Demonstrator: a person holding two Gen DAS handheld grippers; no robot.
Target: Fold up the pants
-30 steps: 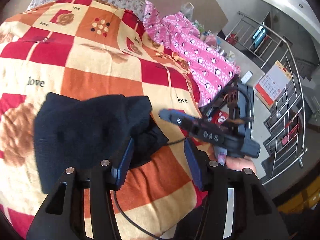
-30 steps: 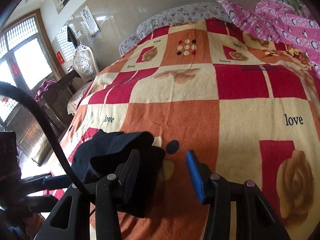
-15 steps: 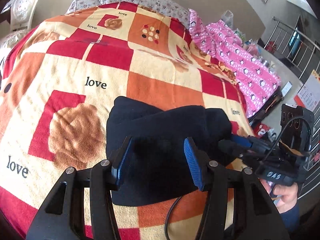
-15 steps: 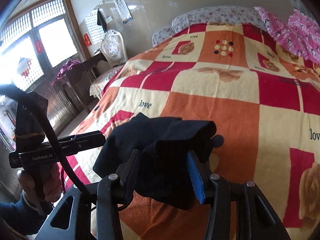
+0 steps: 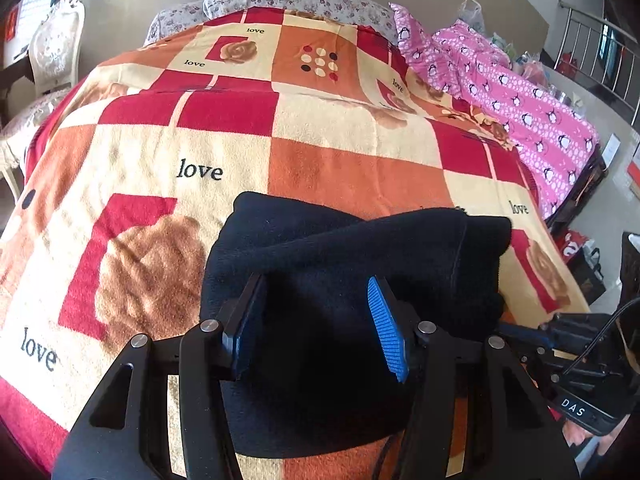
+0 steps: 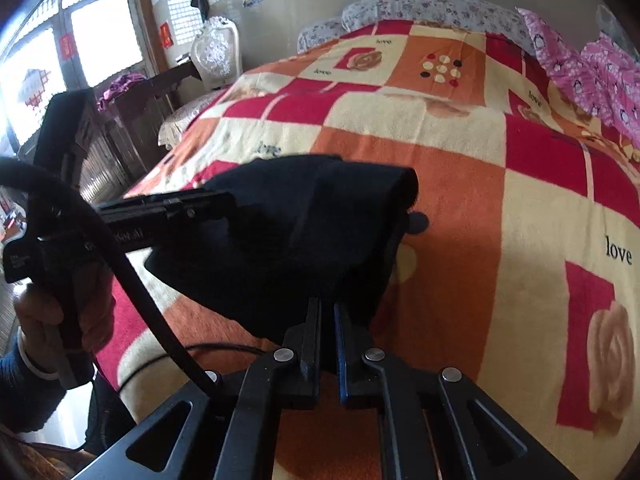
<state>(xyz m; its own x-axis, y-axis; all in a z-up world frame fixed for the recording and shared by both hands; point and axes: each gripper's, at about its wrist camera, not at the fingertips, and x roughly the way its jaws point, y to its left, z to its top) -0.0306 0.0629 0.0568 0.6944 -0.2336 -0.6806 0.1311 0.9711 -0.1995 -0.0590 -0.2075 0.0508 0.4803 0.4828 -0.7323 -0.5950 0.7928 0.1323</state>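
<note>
The black pants (image 5: 340,272) lie folded into a thick bundle on the checked blanket (image 5: 320,160) near the bed's front edge. My left gripper (image 5: 316,304) is open, its blue-padded fingers spread over the near side of the bundle. My right gripper (image 6: 327,316) is shut on the near edge of the black pants (image 6: 304,232), which sag from it in folds. The left gripper's body shows in the right wrist view (image 6: 160,212), reaching into the fabric from the left. The right gripper's body shows at the lower right of the left wrist view (image 5: 576,364).
A pink penguin-print cloth (image 5: 520,96) lies along the bed's right side. Flowered pillows (image 5: 296,0) sit at the head. A white chair (image 6: 216,52) and dark cabinet (image 6: 132,132) stand left of the bed. A metal railing (image 5: 600,52) is at the far right.
My right gripper has closed on the pants' near edge; it was open half a second ago. My left gripper has swung over the bundle and stays open.
</note>
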